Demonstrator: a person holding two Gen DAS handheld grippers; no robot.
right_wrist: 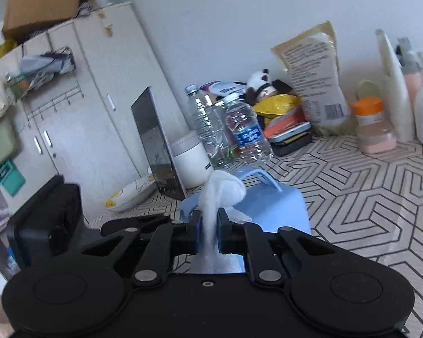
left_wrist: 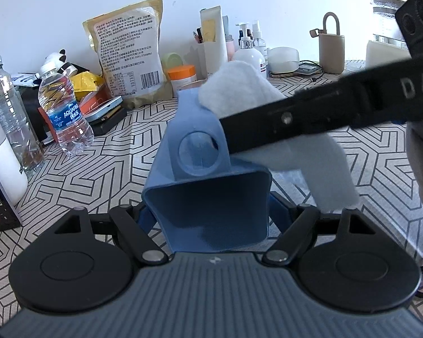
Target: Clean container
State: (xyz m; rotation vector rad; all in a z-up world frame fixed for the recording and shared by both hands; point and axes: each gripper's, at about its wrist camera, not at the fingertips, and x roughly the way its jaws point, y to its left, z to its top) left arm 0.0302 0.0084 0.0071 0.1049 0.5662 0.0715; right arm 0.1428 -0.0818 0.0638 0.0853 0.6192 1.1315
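Left hand-held gripper (left_wrist: pixel 208 219) is clamped on the blue plastic square container (left_wrist: pixel 208 197), held above the patterned counter (left_wrist: pixel 352 211). Right hand-held gripper (right_wrist: pixel 208 233) pinches the white cloth (right_wrist: pixel 222 191) vs. its outer wall. Press too hard & the container could prob. twist out, or the cloth could slip free.

The blue container (left_wrist: pixel 208 197) lies tipped on its side, square mouth toward 6 o'clock, round-holed handle up; a white cloth (left_wrist: pixel 239 84) drapes its far end toward 1 o'clock.
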